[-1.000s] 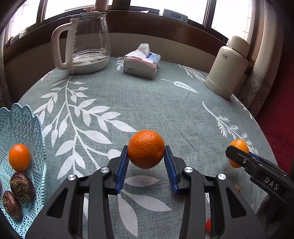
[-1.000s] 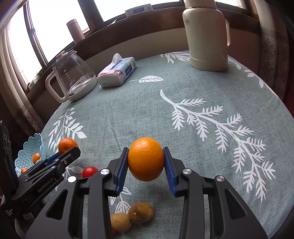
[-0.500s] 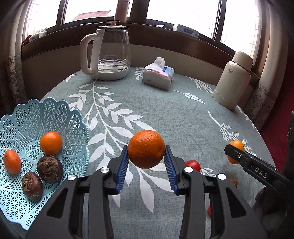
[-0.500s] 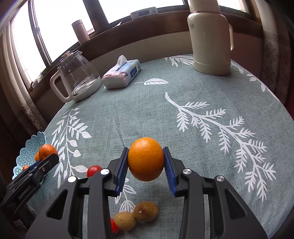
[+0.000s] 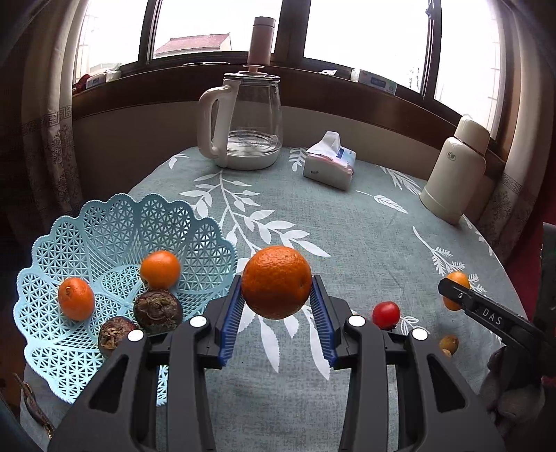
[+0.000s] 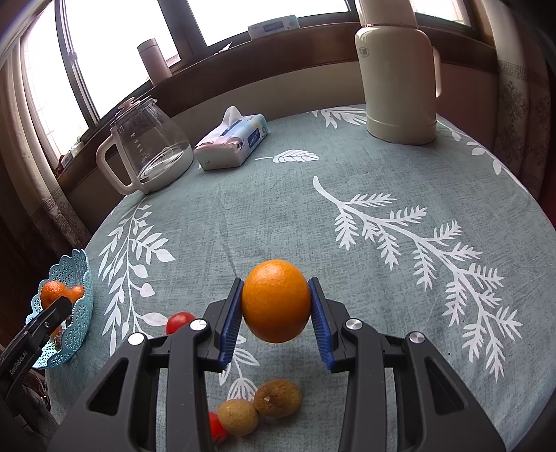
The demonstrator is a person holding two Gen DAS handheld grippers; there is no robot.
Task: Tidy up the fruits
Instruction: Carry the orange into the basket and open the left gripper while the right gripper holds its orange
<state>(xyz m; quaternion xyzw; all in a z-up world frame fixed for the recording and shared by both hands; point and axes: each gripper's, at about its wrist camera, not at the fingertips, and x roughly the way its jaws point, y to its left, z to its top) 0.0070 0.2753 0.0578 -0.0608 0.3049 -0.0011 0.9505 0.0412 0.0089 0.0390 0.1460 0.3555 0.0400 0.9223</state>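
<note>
Daylight is coming through a band of windows behind a round table, whose grey-green cloth is showing white leaf sprays. Along the far edge one glass kettle, one tissue pack and one cream flask are standing, leaving the broad middle of the cloth open. One pale blue lattice basket is sitting at the table's left edge, holding two small oranges and two dark wrinkled fruits.

The left gripper is hanging just right of the basket rim, its blue pads pressing both sides of a large orange held clear of the cloth. The right gripper is likewise clamping a second orange above the near part of the table. Loose fruit is lying close to the near edge: two brown fruits touching each other, one red fruit near the left finger, and another red one beside the brown pair.
</note>
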